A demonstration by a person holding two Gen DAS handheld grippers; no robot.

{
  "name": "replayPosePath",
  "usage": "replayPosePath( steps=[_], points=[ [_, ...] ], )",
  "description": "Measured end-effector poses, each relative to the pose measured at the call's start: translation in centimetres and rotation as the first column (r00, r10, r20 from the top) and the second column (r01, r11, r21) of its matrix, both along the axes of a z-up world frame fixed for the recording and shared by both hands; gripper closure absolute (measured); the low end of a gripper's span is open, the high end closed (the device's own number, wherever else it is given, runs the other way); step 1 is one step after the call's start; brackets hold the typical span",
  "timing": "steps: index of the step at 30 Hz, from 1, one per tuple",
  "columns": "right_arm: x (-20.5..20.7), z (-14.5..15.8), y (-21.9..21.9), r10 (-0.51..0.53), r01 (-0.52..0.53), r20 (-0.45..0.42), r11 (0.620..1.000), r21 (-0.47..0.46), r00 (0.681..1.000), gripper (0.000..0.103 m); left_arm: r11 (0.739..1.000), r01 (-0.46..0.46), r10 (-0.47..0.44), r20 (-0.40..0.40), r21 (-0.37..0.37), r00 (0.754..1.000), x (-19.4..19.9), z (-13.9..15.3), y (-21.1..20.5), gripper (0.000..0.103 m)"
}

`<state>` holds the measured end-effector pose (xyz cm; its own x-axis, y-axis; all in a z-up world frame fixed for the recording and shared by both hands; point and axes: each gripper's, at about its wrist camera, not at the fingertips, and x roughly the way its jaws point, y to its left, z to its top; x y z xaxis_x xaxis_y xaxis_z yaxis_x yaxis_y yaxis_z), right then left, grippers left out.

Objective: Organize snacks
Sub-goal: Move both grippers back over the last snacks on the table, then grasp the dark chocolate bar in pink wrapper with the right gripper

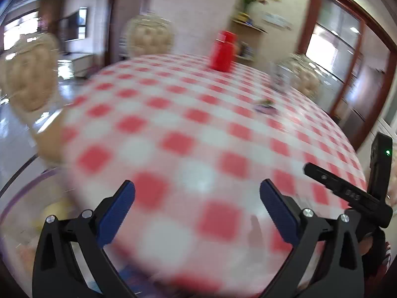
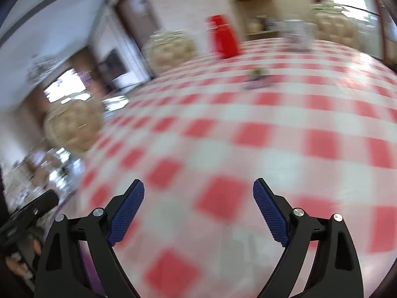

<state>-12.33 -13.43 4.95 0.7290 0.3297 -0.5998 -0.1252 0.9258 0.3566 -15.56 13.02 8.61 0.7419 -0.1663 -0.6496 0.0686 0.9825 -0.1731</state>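
Observation:
Both views are blurred by motion. A small purple snack packet [image 1: 266, 105] lies far out on the red-and-white checked tablecloth [image 1: 188, 134]; it also shows in the right wrist view [image 2: 258, 78]. My left gripper [image 1: 197, 193] is open and empty above the near part of the table. My right gripper [image 2: 198, 191] is open and empty, also over the near tablecloth [image 2: 248, 149]. Both grippers are far from the packet.
A red container [image 1: 222, 51] stands at the table's far edge, also in the right wrist view [image 2: 223, 38]. Beige tufted chairs [image 1: 27, 74] [image 2: 168, 49] ring the table. A clear bin rim [image 1: 22, 193] sits at the lower left. The other gripper's body [image 1: 367, 186] is at right.

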Motion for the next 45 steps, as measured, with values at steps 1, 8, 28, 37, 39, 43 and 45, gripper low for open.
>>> replayPosePath(
  steps=[1, 8, 28, 37, 39, 43, 45],
  points=[
    [0.3, -0.2, -1.4, -0.033, 0.033, -0.002, 0.999, -0.011, 0.999, 0.016, 1.000, 0.020, -0.020, -0.007, -0.007, 1.000, 1.5, -0.3, -1.7, 0.003],
    [3.2, -2.3, -9.7, -0.181, 0.183, -0.059, 0.983, 0.023, 0.982, 0.016, 0.992, -0.005, 0.003, -0.013, -0.129, 1.000, 13.0, -2.6, -10.4, 0.002],
    [27.6, -1.8, -1.7, 0.035, -0.044, -0.043, 0.971, -0.236, 0.998, 0.016, 0.830, -0.342, 0.382, 0.001, -0.441, 0.924, 20.8, -5.3, -3.7, 0.002],
    [33.5, -3.7, -0.6, 0.227, -0.265, -0.186, 0.940, -0.213, 0.956, 0.016, 0.897, -0.288, 0.316, 0.033, -0.335, 0.948, 21.2, -4.9, -5.8, 0.002],
    [31.8, -3.8, -0.7, 0.303, -0.336, -0.178, 0.918, -0.210, 0.936, 0.016, 0.892, -0.294, 0.323, 0.027, -0.343, 0.946, 21.1, -4.9, -5.6, 0.002],
    [26.9, -3.2, -0.9, 0.479, -0.492, -0.116, 0.858, -0.151, 0.870, 0.016, 0.869, -0.345, 0.371, 0.004, -0.355, 0.929, 20.8, -4.8, -4.8, 0.002],
    [26.1, -2.9, -0.4, 0.460, -0.471, -0.101, 0.857, -0.209, 0.882, 0.016, 0.856, -0.355, 0.382, -0.005, -0.375, 0.924, 20.6, -4.8, -4.5, 0.002]
  ],
)
